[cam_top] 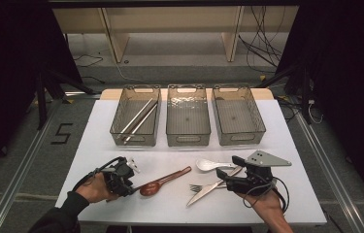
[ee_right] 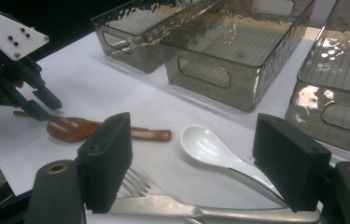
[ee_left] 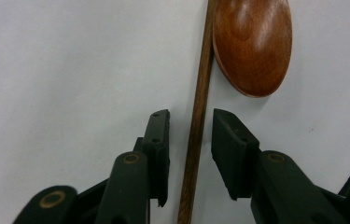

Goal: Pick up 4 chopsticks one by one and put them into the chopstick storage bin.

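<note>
High view: left gripper (cam_top: 130, 180) lower left, beside the wooden spoon (cam_top: 162, 181) at centre bottom.

Left gripper view: jaws straddle a wooden stick (ee_left: 197, 126), not touching.

Right gripper view: right gripper (ee_right: 200, 163) gapes wide over the fork (ee_right: 163, 199) at bottom.

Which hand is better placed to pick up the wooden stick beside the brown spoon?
Left. The left gripper already has its jaws on both sides of the wooden stick, with small gaps. The right gripper is open over the fork and white spoon.
</note>
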`<state>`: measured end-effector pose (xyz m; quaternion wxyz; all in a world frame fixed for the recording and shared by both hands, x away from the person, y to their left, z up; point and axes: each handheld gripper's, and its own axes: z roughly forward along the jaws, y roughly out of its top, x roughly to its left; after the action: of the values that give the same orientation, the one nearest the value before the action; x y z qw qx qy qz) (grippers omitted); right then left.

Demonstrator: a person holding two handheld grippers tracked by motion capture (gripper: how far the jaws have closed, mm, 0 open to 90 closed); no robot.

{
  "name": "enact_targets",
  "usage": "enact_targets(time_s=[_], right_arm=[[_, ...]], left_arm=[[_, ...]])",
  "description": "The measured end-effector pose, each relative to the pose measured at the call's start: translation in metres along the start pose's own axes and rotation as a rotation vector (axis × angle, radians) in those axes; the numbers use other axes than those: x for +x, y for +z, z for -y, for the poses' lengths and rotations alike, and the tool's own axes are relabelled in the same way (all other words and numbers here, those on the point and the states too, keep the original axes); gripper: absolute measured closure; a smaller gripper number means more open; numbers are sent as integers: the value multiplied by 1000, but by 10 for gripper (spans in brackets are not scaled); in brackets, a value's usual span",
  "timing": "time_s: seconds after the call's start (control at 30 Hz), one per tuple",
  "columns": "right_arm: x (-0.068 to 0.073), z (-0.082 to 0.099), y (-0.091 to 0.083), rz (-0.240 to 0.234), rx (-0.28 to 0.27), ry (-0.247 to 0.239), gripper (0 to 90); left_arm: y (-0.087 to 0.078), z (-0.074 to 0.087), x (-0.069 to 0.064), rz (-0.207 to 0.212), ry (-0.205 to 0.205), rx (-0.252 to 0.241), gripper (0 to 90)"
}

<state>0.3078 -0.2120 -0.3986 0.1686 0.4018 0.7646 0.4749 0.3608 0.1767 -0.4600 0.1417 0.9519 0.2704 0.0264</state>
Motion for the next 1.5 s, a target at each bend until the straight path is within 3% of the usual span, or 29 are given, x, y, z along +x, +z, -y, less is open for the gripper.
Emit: enact_targets(time_s=[0.57,1.2,1.5], right_arm=[[0,0,0,0,1,-1,293],[-1,0,0,-2,-2,4,294],[-1,0,0,-1,-2,4,295]], left_arm=[[4,-4,-2,-2,36,36,800],[4,-4,-3,5,71,42,833],[-2,-2,1,-4,43,2,833]])
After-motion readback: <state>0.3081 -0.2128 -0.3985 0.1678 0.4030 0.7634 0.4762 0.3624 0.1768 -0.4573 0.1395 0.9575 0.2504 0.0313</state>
